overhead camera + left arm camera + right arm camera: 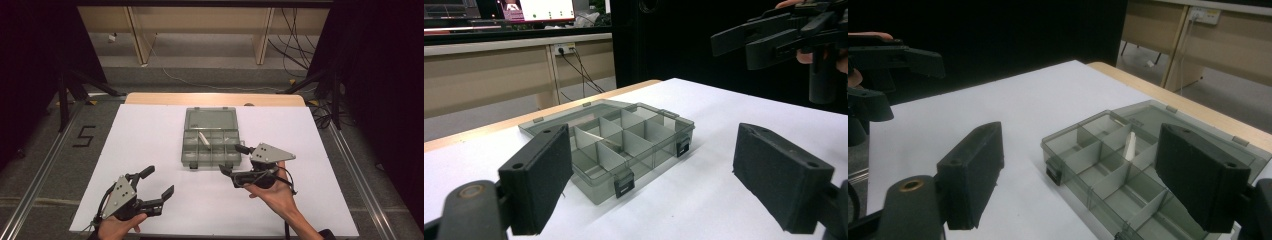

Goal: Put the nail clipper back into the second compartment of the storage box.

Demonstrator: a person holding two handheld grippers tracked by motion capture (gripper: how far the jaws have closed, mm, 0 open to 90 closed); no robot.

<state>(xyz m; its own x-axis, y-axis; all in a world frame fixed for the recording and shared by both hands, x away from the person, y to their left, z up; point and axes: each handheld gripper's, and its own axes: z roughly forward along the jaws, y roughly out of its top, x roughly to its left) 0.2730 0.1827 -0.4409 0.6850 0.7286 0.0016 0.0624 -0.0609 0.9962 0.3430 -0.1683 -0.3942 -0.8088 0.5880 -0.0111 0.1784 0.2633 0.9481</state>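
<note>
1. You are bringing the right claw point(234, 161) toward the open compartment box point(211, 145), which is lying in the middle of the white counter point(150, 140).
2. Both claws are standing spread and are holding nothing; the left claw point(159, 181) is waiting near the counter's front edge.
3. Next, I think, you are needing to aim carefully at the small white piece point(1130, 146) inside one compartment.

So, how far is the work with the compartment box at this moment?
Done: the compartment box lies open, lid flat behind, with one small white piece in a middle compartment. In hand: nothing; the right gripper hovers open at the box's right front corner, the left gripper open, farther away. Left: any grasping or closing.
</note>
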